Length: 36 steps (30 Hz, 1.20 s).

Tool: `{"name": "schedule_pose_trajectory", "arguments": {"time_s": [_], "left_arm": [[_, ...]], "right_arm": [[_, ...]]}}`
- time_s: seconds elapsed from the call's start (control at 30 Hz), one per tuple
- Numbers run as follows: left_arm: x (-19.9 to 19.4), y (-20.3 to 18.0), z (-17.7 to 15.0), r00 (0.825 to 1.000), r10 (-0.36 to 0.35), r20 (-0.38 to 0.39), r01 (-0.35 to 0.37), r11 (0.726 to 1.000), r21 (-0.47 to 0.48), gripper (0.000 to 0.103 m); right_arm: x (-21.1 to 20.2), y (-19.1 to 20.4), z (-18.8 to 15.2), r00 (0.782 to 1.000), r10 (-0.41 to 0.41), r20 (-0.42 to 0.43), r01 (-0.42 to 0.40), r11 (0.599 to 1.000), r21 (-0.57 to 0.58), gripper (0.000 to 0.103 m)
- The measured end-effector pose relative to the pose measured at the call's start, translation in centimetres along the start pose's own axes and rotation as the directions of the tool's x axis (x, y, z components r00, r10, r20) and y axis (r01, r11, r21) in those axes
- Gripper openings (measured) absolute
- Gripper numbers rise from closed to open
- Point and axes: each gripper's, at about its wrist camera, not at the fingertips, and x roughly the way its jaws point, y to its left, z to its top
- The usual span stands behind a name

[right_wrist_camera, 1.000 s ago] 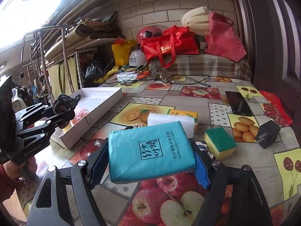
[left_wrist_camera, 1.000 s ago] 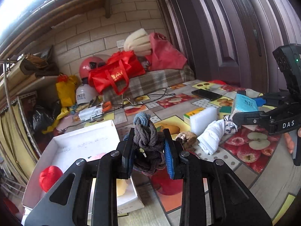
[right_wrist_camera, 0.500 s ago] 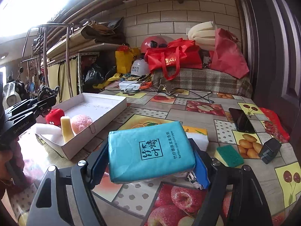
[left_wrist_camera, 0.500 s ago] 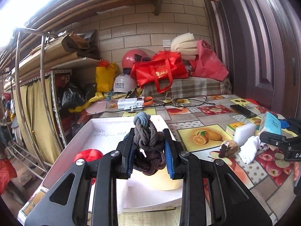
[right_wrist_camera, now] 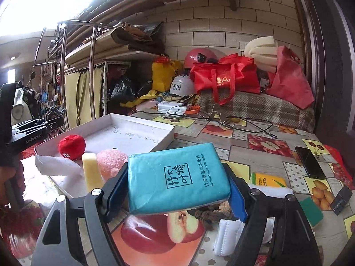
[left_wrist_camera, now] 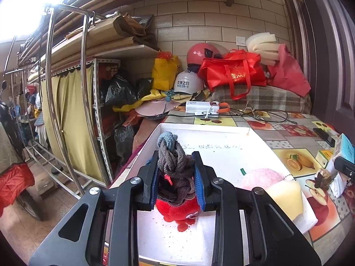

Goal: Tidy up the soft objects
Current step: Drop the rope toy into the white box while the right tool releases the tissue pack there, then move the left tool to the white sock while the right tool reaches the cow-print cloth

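Observation:
My left gripper [left_wrist_camera: 176, 177] is shut on a brown and blue knotted rope toy [left_wrist_camera: 174, 166] and holds it over the near end of a white box [left_wrist_camera: 221, 137], above a red plush ball [left_wrist_camera: 177, 208]. The box also holds a pink fluffy ball [left_wrist_camera: 259, 177] and a yellow sponge wedge [left_wrist_camera: 285, 196]. My right gripper [right_wrist_camera: 178, 188] is shut on a teal tissue pack [right_wrist_camera: 178, 180], held above the table to the right of the box [right_wrist_camera: 155, 141]. The left gripper shows at the left edge of the right wrist view [right_wrist_camera: 33, 130].
A white folded cloth [right_wrist_camera: 228, 237], a brown knotted toy [right_wrist_camera: 210, 214], a white sponge [right_wrist_camera: 270, 191], a green sponge [right_wrist_camera: 310, 210], a yellow packet [right_wrist_camera: 267, 180], a phone [right_wrist_camera: 309, 161] and a black charger [right_wrist_camera: 340, 199] lie on the fruit-print table. Bags and helmets pile at the back.
My left gripper has swung left with the rope toy, from above the table to over the white box. My right gripper has moved toward the box, holding the tissue pack.

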Motion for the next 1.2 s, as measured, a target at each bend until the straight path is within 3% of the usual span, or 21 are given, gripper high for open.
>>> {"name": "schedule_pose_trajectory", "arguments": {"time_s": [0.27, 0.4, 0.7, 0.93, 1.03, 1.1, 1.13, 1.2], "left_arm": [[0.7, -1.5, 0.4, 0.992, -0.123, 0.001, 0.122, 0.99, 0.075, 0.027], [1.9, -2.3, 0.7, 0.982, -0.179, -0.056, 0.184, 0.978, 0.094, 0.027], [5.1, -2.5, 1.3, 0.971, -0.189, -0.146, 0.198, 0.979, 0.05, 0.027], [5.1, -2.4, 1.3, 0.975, -0.167, -0.144, 0.174, 0.984, 0.04, 0.028], [4.4, -1.8, 1.4, 0.988, -0.121, -0.1, 0.123, 0.992, 0.015, 0.048], [3.6, -1.1, 1.4, 0.993, -0.1, -0.059, 0.099, 0.995, -0.013, 0.091], [3.3, -0.9, 1.4, 0.995, -0.086, -0.042, 0.085, 0.996, -0.021, 0.101], [2.8, -0.8, 1.4, 0.998, -0.064, -0.016, 0.064, 0.998, -0.023, 0.103]], "right_arm": [[4.8, 2.4, 1.6, 0.998, 0.06, -0.023, -0.059, 0.998, 0.025, 0.078], [7.7, 3.4, 2.6, 0.992, 0.121, -0.042, -0.12, 0.993, 0.015, 0.078], [12.0, 6.2, 3.6, 0.977, 0.169, -0.131, -0.179, 0.982, -0.066, 0.078], [12.9, 7.3, 3.6, 0.97, 0.167, -0.176, -0.189, 0.975, -0.113, 0.081], [12.6, 7.2, 3.7, 0.976, 0.158, -0.15, -0.176, 0.978, -0.116, 0.093], [12.6, 6.7, 3.9, 0.979, 0.148, -0.14, -0.162, 0.982, -0.096, 0.1], [12.8, 6.5, 4.0, 0.979, 0.151, -0.135, -0.163, 0.983, -0.087, 0.103], [12.6, 6.5, 4.1, 0.983, 0.145, -0.11, -0.155, 0.983, -0.096, 0.103]]}}
